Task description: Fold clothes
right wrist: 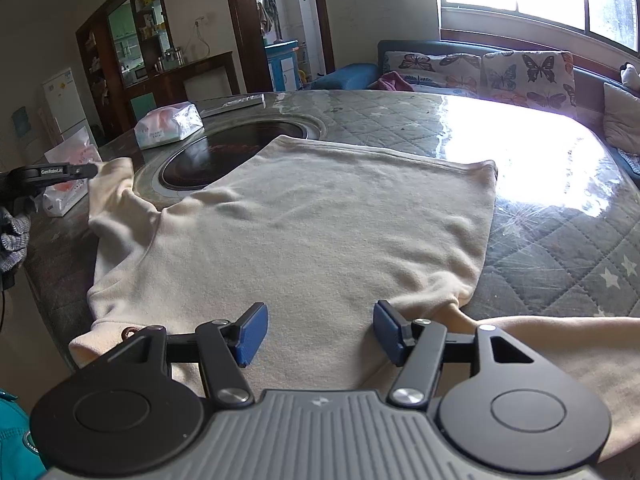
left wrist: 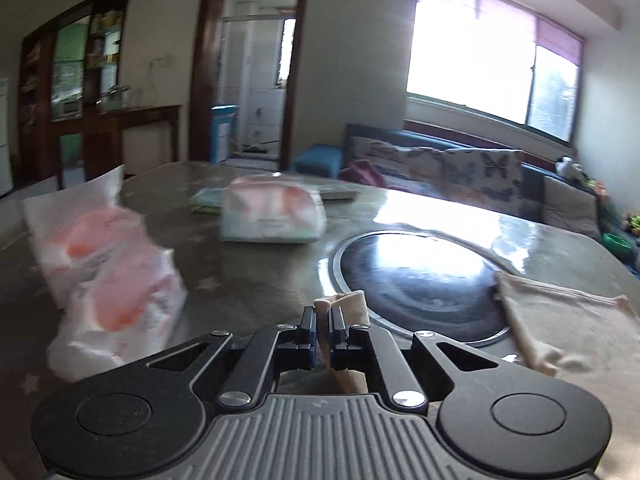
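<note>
A cream long-sleeved top (right wrist: 320, 232) lies spread on the quilted table (right wrist: 560, 240), partly over the round dark hob plate (right wrist: 224, 152). My left gripper (left wrist: 323, 320) is shut on the end of the top's sleeve (left wrist: 344, 304), which pokes out between the pads. From the right wrist view the left gripper (right wrist: 90, 170) holds that sleeve (right wrist: 114, 184) at the far left, lifted off the table. My right gripper (right wrist: 320, 330) stands open just above the near part of the top, its blue pads (right wrist: 252, 334) apart with only flat cloth beneath them.
Two soft tissue packs (left wrist: 112, 272) lie on the left of the table, a third pack (left wrist: 272, 212) further back. A butterfly-print sofa (right wrist: 500, 72) runs under the window. A grey knitted cloth (right wrist: 14, 236) hangs at the left edge.
</note>
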Tool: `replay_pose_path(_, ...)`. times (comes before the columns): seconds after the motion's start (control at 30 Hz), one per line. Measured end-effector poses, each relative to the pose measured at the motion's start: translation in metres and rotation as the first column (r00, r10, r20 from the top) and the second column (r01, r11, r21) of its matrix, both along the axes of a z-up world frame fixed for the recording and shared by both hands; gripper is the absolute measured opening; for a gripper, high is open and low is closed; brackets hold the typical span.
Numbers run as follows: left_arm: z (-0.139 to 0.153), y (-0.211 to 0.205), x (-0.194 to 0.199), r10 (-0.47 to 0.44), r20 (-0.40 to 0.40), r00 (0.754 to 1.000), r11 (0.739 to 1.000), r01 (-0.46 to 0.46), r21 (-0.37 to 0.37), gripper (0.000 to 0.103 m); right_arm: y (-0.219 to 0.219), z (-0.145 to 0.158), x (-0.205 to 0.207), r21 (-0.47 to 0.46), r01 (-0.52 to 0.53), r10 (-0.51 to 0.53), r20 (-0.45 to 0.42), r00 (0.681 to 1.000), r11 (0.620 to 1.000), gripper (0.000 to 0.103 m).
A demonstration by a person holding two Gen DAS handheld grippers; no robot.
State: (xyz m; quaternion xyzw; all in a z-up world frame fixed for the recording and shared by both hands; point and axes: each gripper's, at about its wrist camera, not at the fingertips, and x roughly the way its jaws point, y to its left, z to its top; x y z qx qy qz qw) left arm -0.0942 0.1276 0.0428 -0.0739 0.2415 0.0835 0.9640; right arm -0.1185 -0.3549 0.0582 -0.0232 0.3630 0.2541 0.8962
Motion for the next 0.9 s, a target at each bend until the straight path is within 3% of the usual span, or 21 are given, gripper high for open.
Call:
replay_pose_path(0.17, -0.008, 0.019, -0.009, 0.062, -0.027, 0.998, 0.998, -0.062, -0.002, 0.006, 0.002, 0.000, 0.001, -0.005, -0.006, 0.006, -0.002, 1.000, 1.000, 0.064)
replay_pose_path(0.33, -0.023, 0.018, -0.007, 0.081, -0.115, 0.990, 0.996, -0.076, 0.045, 0.011, 0.004, 0.001, 0.002, -0.011, -0.012, 0.012, -0.004, 1.000, 1.000, 0.066)
replay_pose_path(0.47, -0.013, 0.012, -0.013, 0.086, -0.078, 0.993, 0.996, -0.084, 0.030, 0.016, 0.004, 0.001, 0.002, -0.012, -0.014, 0.014, -0.005, 1.000, 1.000, 0.066)
replay_pose_path(0.6, 0.001, -0.012, -0.008, -0.055, -0.048, 0.997, 0.998, 0.055, -0.010, 0.016, 0.005, 0.000, 0.002, -0.013, -0.013, 0.013, -0.003, 1.000, 1.000, 0.068)
replay_pose_path(0.77, -0.009, -0.053, 0.009, -0.268, -0.093, 0.959, 0.963, 0.266, -0.032, 0.016, 0.004, 0.000, 0.001, -0.007, -0.009, 0.009, 0.000, 1.000, 1.000, 0.068)
replay_pose_path(0.9, -0.024, -0.067, 0.026, -0.288, -0.133, 0.948, 0.957, 0.290, -0.006, 0.016, 0.004, 0.000, 0.001, -0.005, -0.011, 0.011, 0.001, 1.000, 1.000, 0.068)
